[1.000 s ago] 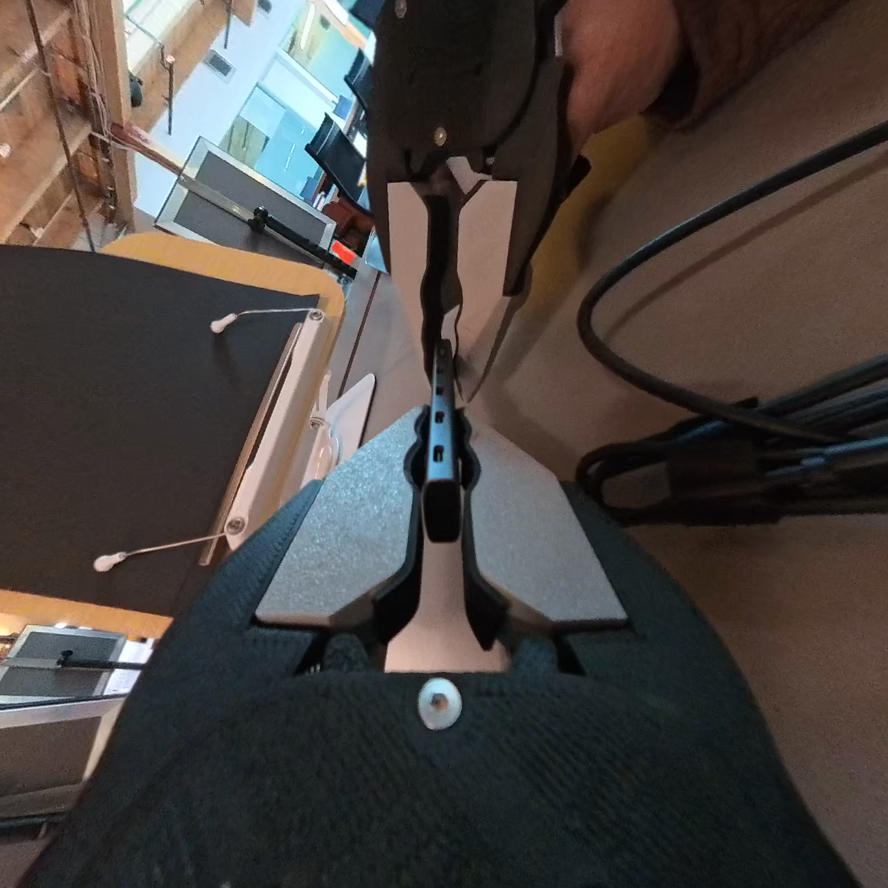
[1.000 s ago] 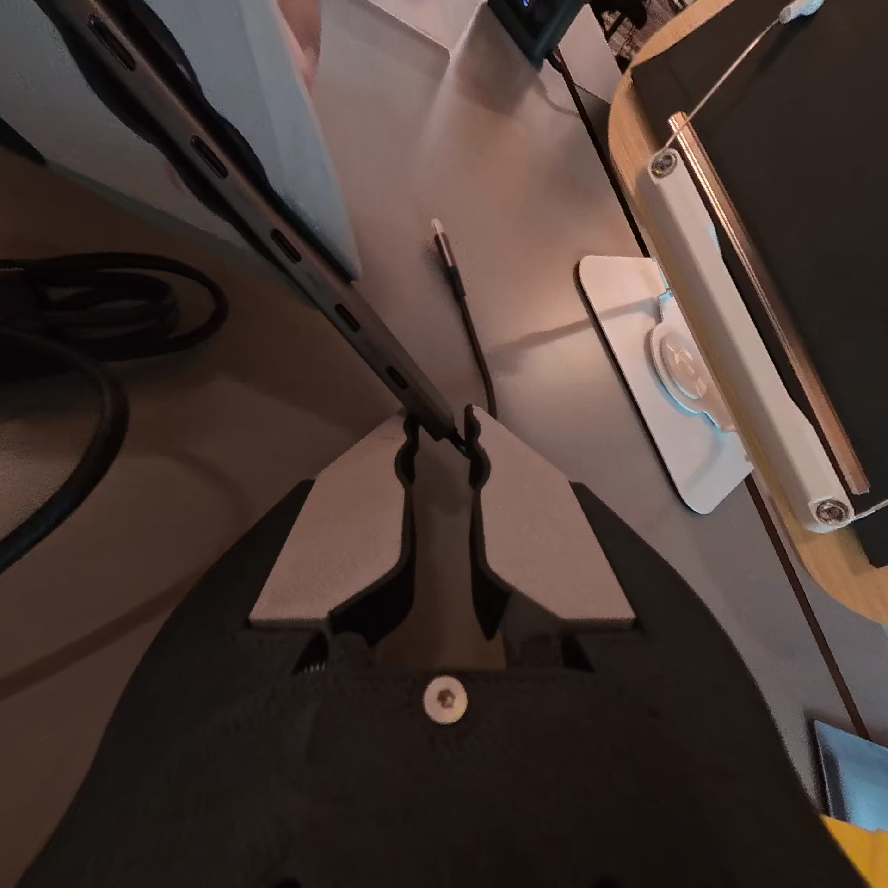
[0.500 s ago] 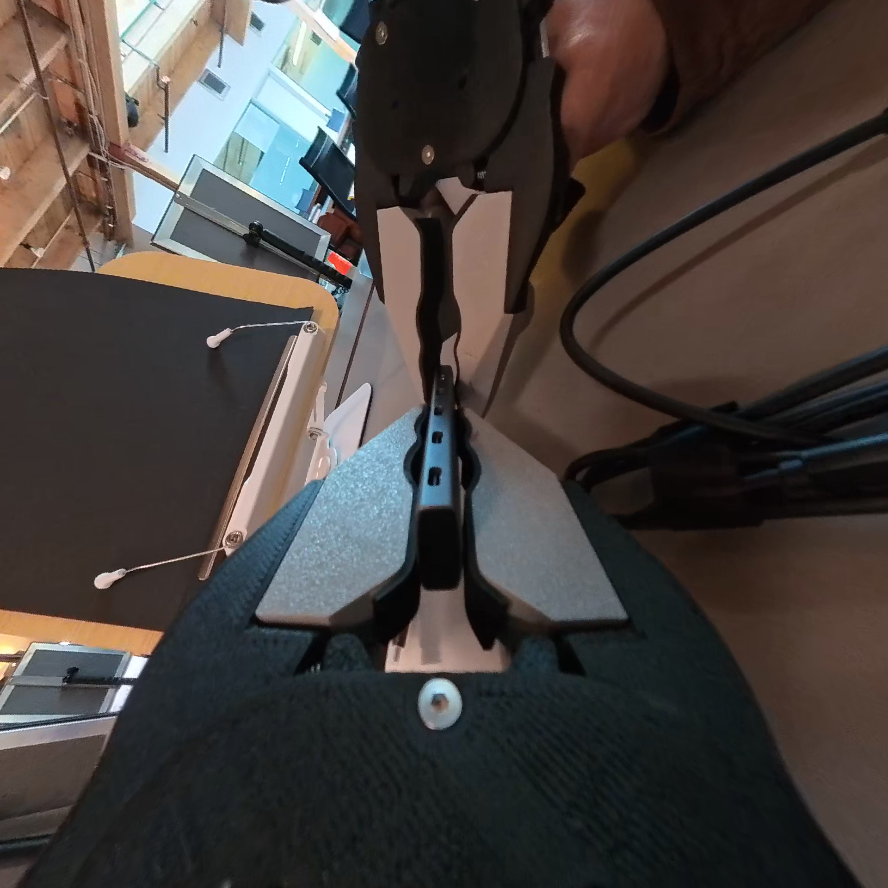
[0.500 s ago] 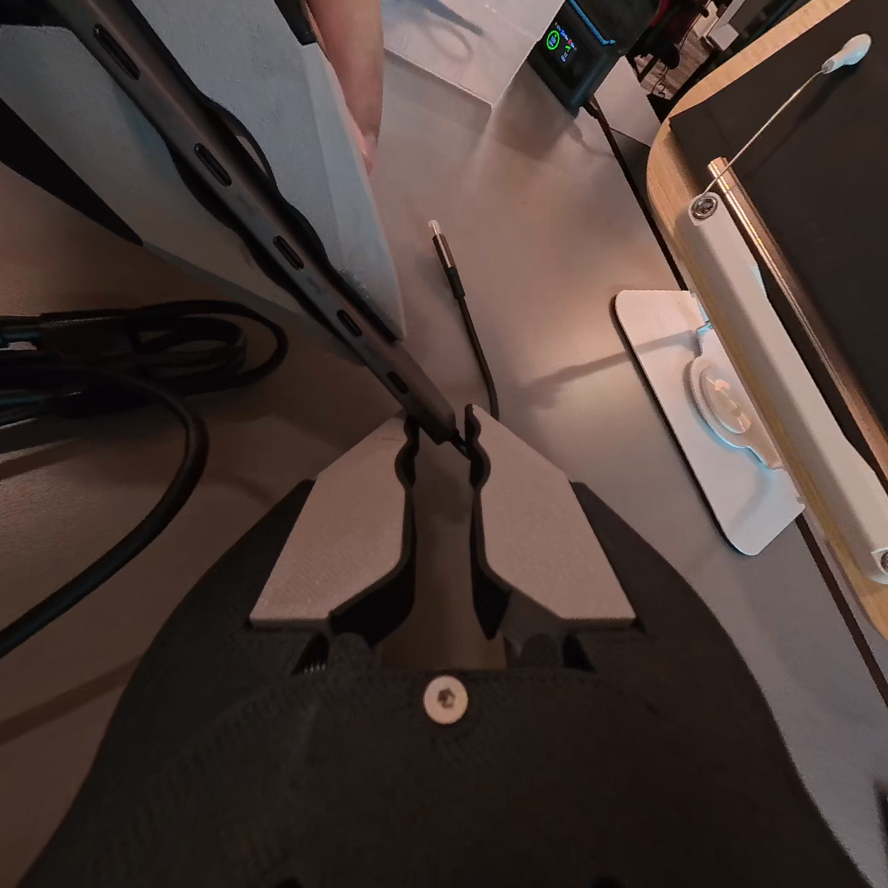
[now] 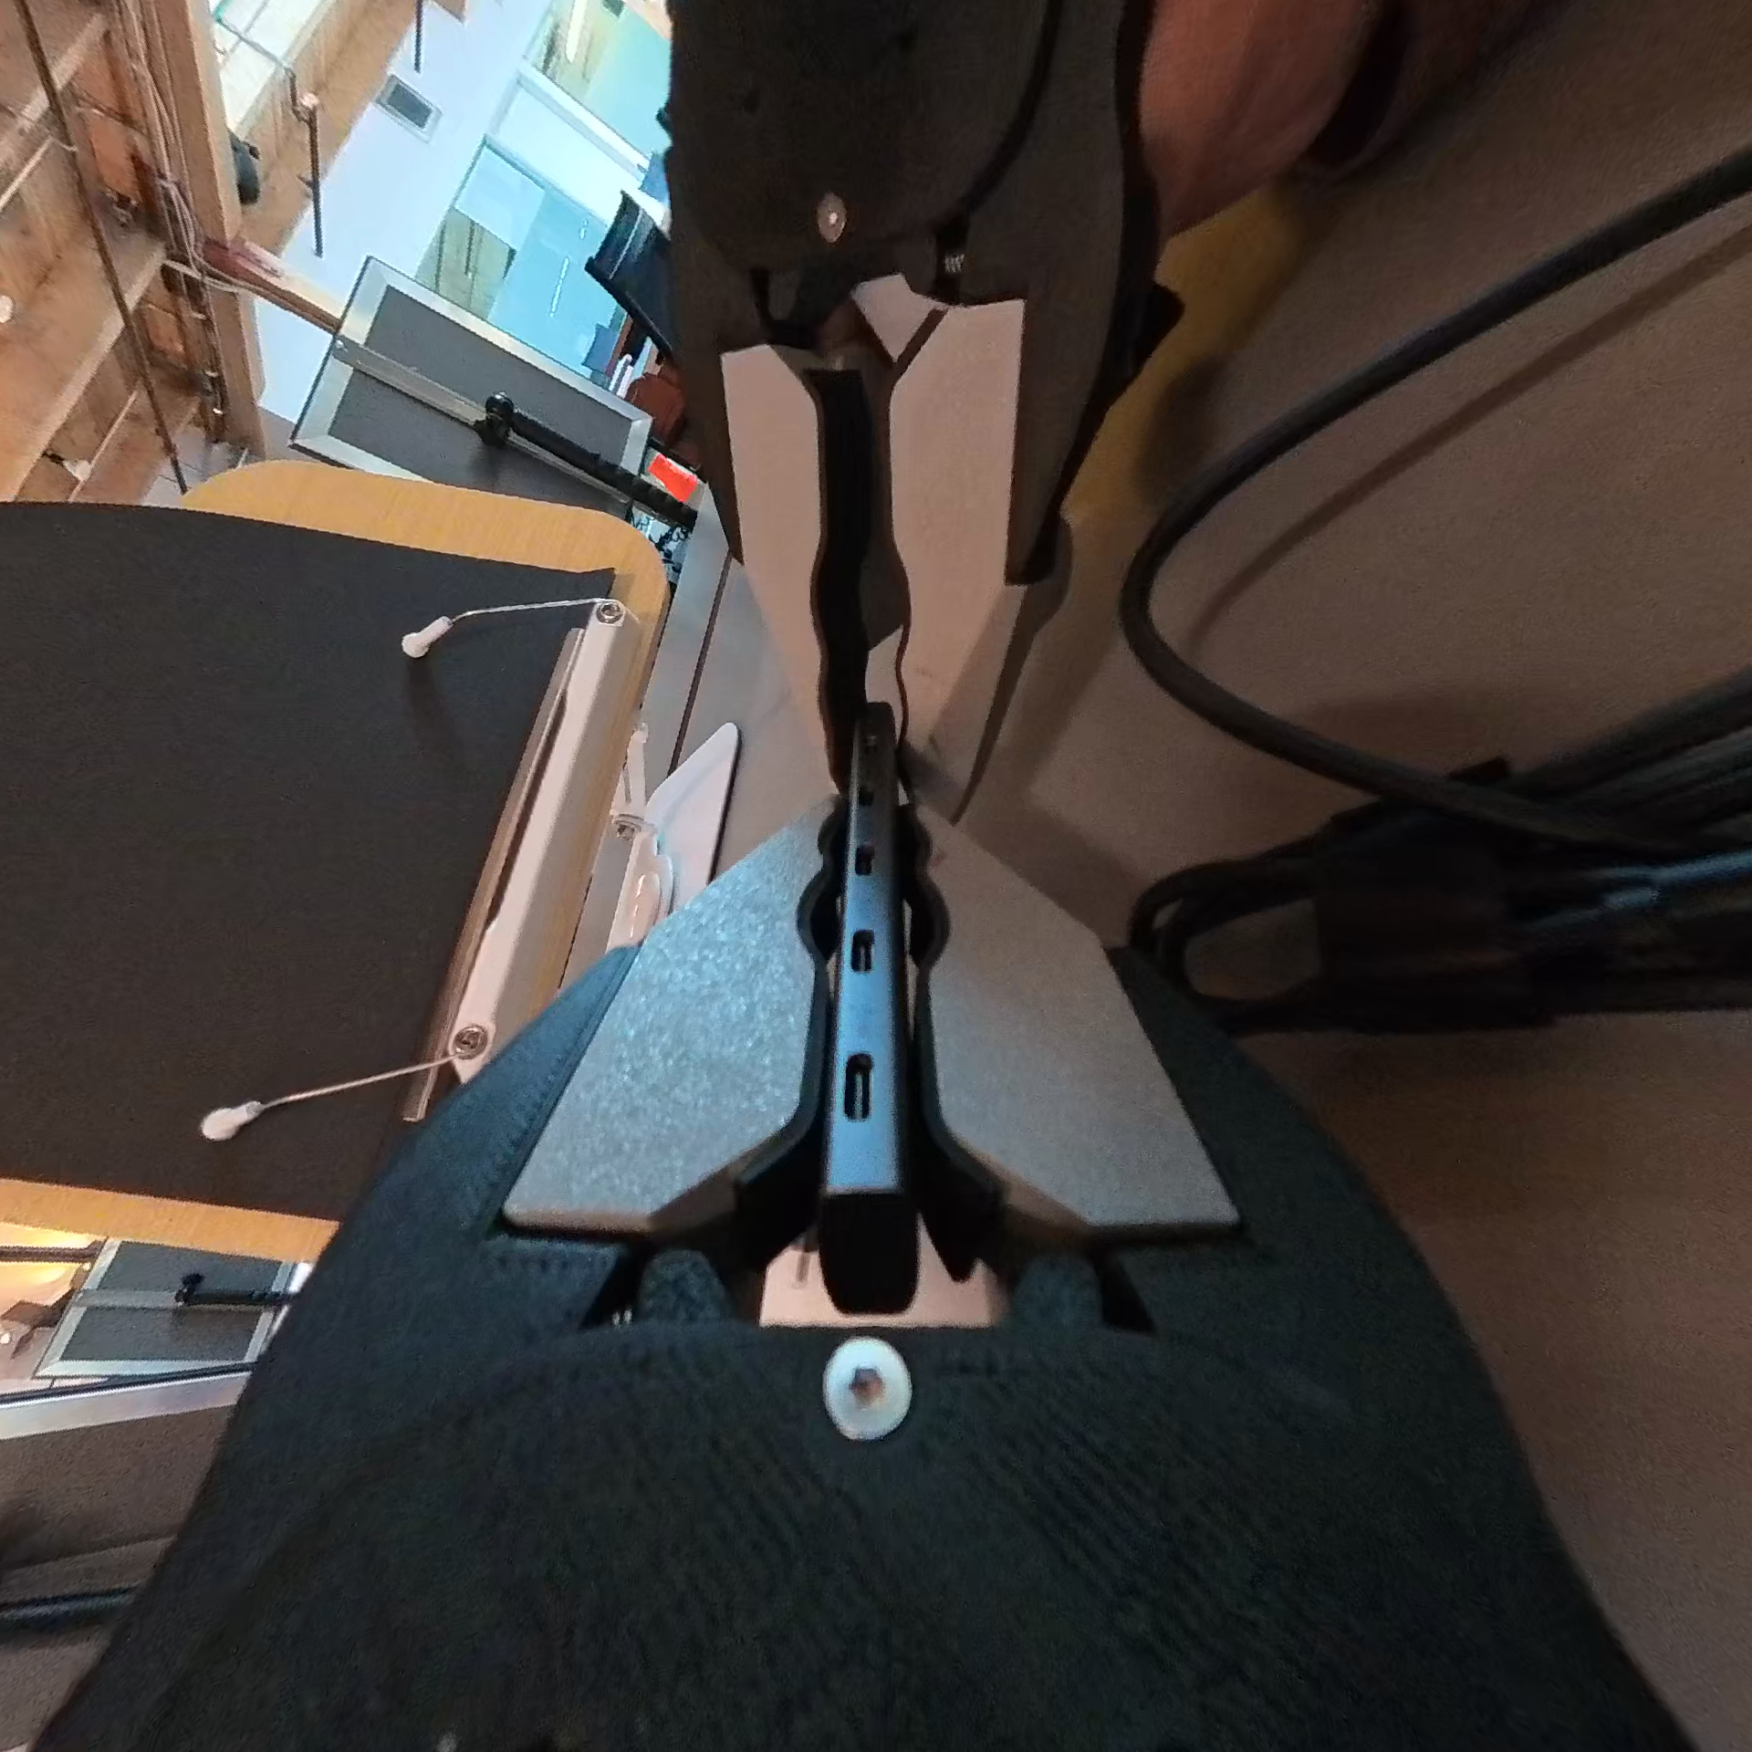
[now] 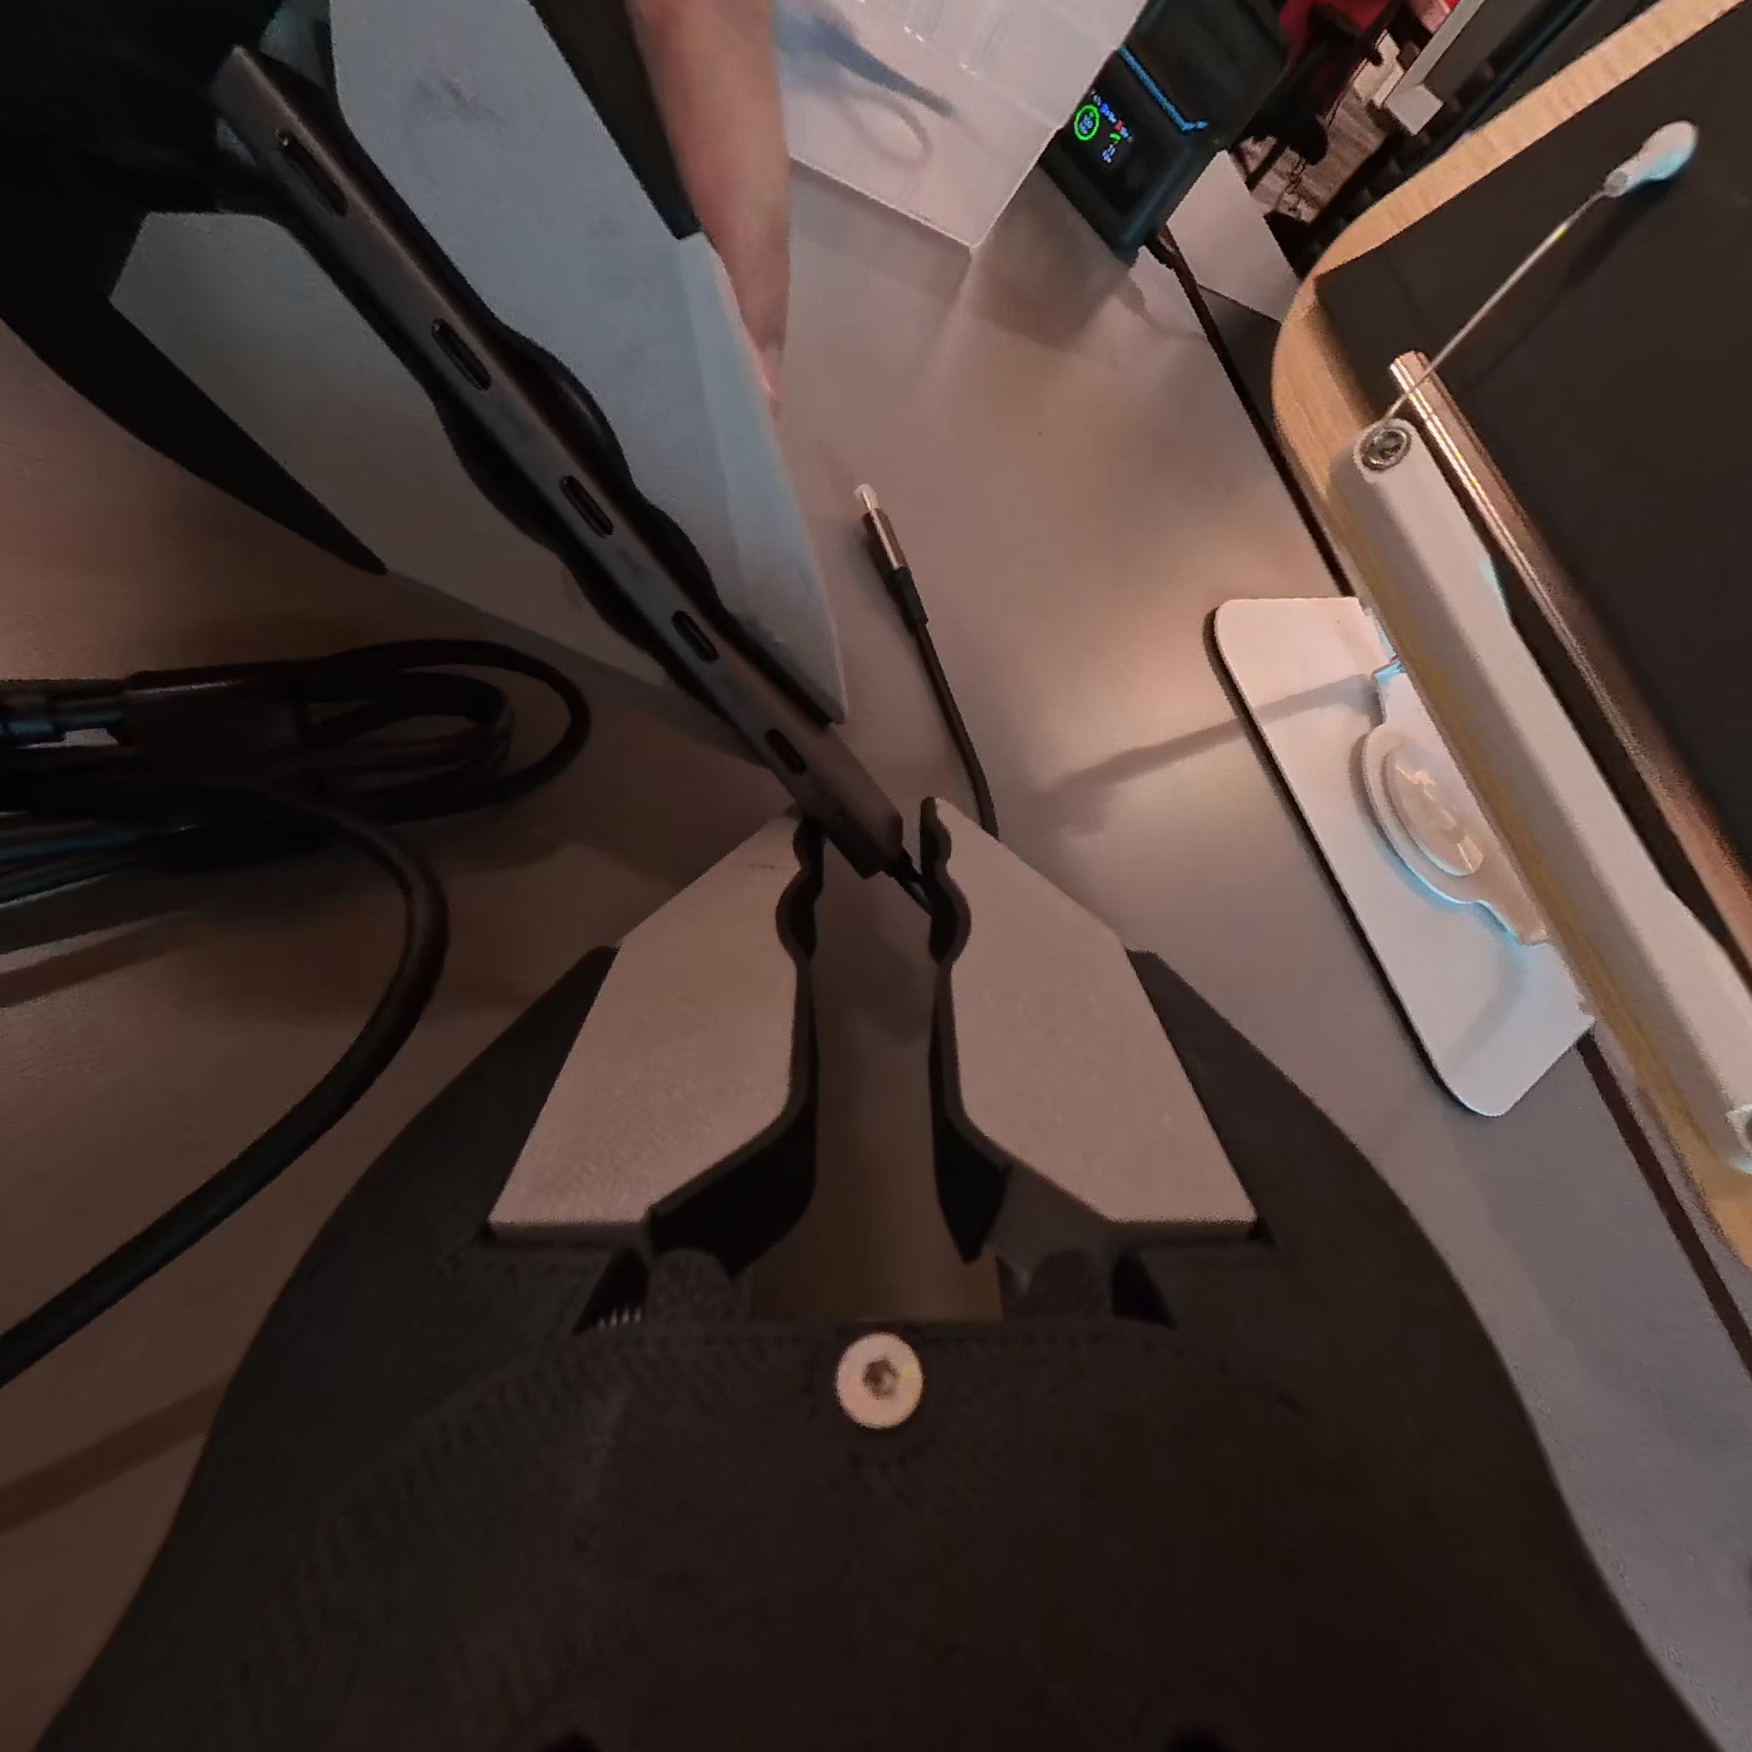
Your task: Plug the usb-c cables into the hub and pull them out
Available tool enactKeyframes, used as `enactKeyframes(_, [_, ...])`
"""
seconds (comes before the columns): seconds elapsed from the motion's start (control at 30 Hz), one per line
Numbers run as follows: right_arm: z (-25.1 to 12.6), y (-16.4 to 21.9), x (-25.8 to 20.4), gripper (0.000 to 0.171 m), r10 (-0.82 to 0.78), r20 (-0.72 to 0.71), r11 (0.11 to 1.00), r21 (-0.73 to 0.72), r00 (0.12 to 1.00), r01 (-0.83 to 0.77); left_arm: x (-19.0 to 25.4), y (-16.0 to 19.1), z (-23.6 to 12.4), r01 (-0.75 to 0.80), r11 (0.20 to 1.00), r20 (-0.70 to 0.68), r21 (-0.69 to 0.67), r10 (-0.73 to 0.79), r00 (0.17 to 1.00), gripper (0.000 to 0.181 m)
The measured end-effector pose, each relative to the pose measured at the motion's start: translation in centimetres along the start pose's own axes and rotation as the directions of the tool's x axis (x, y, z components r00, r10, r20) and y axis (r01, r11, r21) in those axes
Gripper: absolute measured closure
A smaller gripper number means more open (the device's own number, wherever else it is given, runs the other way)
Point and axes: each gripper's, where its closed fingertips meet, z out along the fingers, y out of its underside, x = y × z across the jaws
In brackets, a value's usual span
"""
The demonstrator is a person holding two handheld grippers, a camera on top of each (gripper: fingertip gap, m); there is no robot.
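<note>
Left gripper (image 5: 867,834): closed on the hub; the slim dark bar is clamped edge-up between the grey fingers (image 5: 702,1033).
Hub (image 5: 865,967): held off the table, its row of ports turned to the left wrist camera; in the right wrist view it runs as a long diagonal bar (image 6: 531,455) from upper left down to the right gripper's tips.
Right gripper (image 6: 867,834): jaws set a little apart, with the hub's far end between the tips; whether it is pinched cannot be told. In the left wrist view it is seen beyond the hub (image 5: 882,531), held by a hand (image 5: 1242,104).
Cable (image 6: 915,626): one thin black lead lies loose on the grey table (image 6: 1062,588), its plug unplugged, just beside the hub's end.
Other cables (image 5: 1422,891): a dark bundle is coiled on the table to the right.
White mount (image 6: 1422,834): lies flat at the table's edge.
</note>
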Motion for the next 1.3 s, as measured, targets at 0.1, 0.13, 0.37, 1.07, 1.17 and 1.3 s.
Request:
enactKeyframes(0.1, [-0.4,-0.5,0.5,0.151,0.069,0.013,0.997,0.033,0.998,-0.069,-0.6,0.0,0.0,0.016,1.0,0.022,0.004,-0.016,1.0,0.174])
enactKeyframes(0.13, [-0.6,-0.6,0.9,0.151,0.09,0.005,0.995,0.044,0.996,-0.09,-0.8,0.3,0.0,0.015,1.0,0.036,-0.01,-0.015,0.999,0.174])
enactKeyframes(0.37, [-2.5,-1.2,2.8,0.15,0.216,-0.031,0.971,0.108,0.976,-0.212,-3.6,3.3,-0.2,0.054,0.993,0.157,-0.107,-0.037,0.987,0.174])
enactKeyframes(1.07, [-1.8,-1.5,0.1,0.16,-0.122,-0.075,0.991,0.046,0.99,0.126,-0.6,-1.4,-0.8,0.109,0.987,-0.028,0.12,-0.106,0.994,0.174])
enactKeyframes(1.17, [-1.5,-0.8,-0.2,0.161,-0.162,-0.058,0.987,0.002,0.985,0.162,-0.1,-1.0,-0.5,0.082,0.992,-0.034,0.091,-0.08,0.996,0.174])
enactKeyframes(1.3, [-1.5,0.2,0.9,0.162,-0.213,-0.11,0.977,-0.056,0.971,0.208,-0.3,-0.6,-0.5,0.057,0.996,-0.019,0.072,-0.056,0.998,0.174])
